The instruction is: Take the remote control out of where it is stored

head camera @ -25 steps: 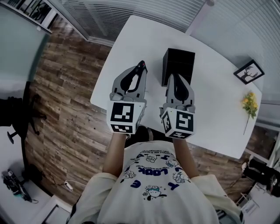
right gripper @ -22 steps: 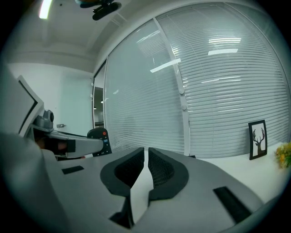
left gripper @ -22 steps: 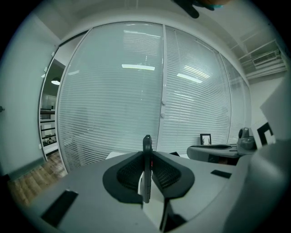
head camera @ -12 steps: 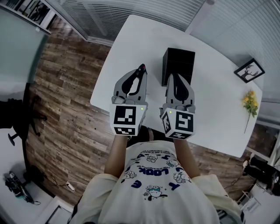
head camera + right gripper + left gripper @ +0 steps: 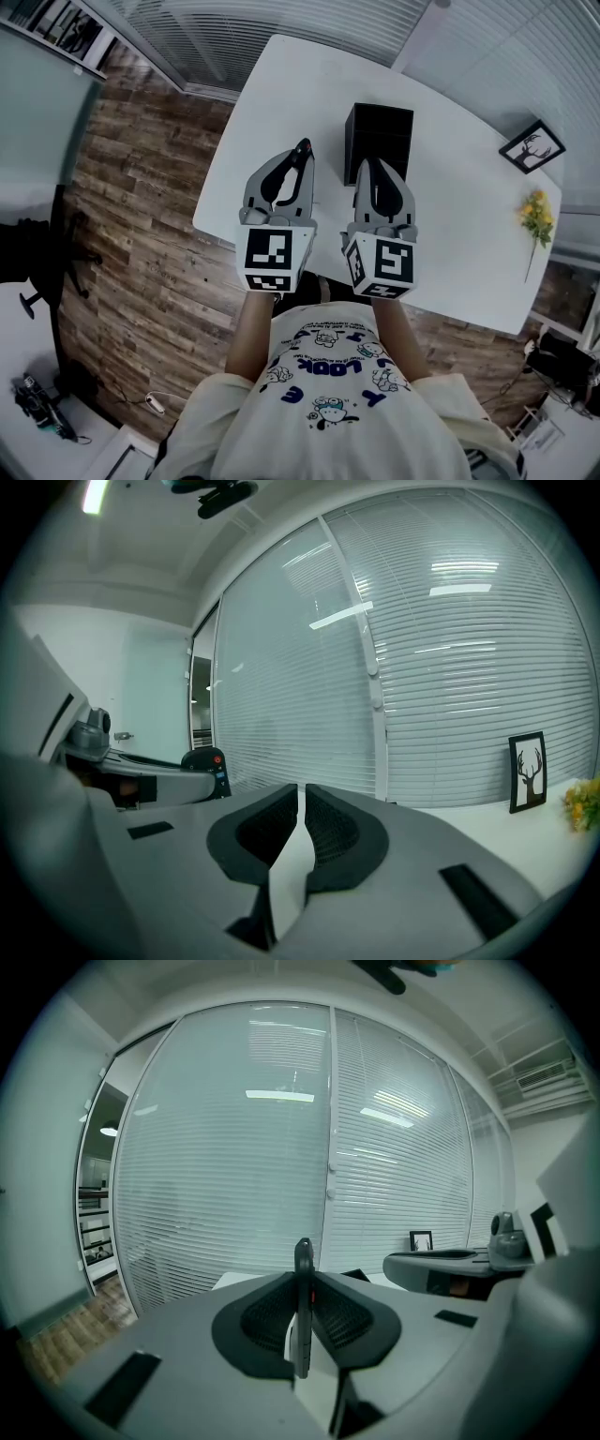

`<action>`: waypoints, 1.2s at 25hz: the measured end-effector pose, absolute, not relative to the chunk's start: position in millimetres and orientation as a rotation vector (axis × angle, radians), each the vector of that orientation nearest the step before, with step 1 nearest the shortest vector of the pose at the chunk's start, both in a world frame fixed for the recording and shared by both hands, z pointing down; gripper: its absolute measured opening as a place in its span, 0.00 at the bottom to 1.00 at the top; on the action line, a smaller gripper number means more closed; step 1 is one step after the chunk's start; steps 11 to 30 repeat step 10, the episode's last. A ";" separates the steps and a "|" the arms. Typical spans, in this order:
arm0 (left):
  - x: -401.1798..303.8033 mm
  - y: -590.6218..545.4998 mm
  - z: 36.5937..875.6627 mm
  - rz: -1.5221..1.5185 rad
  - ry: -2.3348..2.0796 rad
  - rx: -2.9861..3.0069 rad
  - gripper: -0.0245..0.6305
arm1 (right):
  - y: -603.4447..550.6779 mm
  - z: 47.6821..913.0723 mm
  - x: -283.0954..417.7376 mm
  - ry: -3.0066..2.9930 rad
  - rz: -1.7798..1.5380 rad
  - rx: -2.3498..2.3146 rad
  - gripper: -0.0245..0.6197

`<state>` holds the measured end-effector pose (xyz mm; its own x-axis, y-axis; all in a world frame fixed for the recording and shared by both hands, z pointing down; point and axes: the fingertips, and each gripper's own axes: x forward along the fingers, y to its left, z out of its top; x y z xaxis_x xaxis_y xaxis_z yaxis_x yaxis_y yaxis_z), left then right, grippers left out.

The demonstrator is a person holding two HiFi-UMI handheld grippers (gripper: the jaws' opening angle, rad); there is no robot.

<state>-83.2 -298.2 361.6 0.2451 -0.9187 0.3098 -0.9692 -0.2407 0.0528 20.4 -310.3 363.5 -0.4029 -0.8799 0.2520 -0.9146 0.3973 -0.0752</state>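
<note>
Currently at left: the left gripper (image 5: 298,183) pinches the remote control (image 5: 302,152) edge-on between its ribbed pads, and the remote's red-button end pokes out toward 12 o'clock.
Remote's place: outside the black box (image 5: 380,141), near it at roughly its 8 o'clock, over the white table (image 5: 281,84).
Likely handling: a light, stiff plastic slab. The smooth faces could slip, so a grip across the flat faces near mid-length seems best. A gentle squeeze should do, since the buttons sit under the pads.
Task stage: the remote looks already out of its store, and setting it down appears to remain.
Right gripper (image 5: 375,173): jaws pressed nearly together with nothing between them, at the box's 6 o'clock.
Far right: a picture frame (image 5: 532,150) at the box's 3 o'clock and yellow flowers (image 5: 536,217) at its 4 o'clock, both well apart.
</note>
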 end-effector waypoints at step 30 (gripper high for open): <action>-81.3 -297.2 357.4 0.321 -1.773 2.296 0.14 | -307.6 359.1 19.5 -2.486 0.294 1.605 0.11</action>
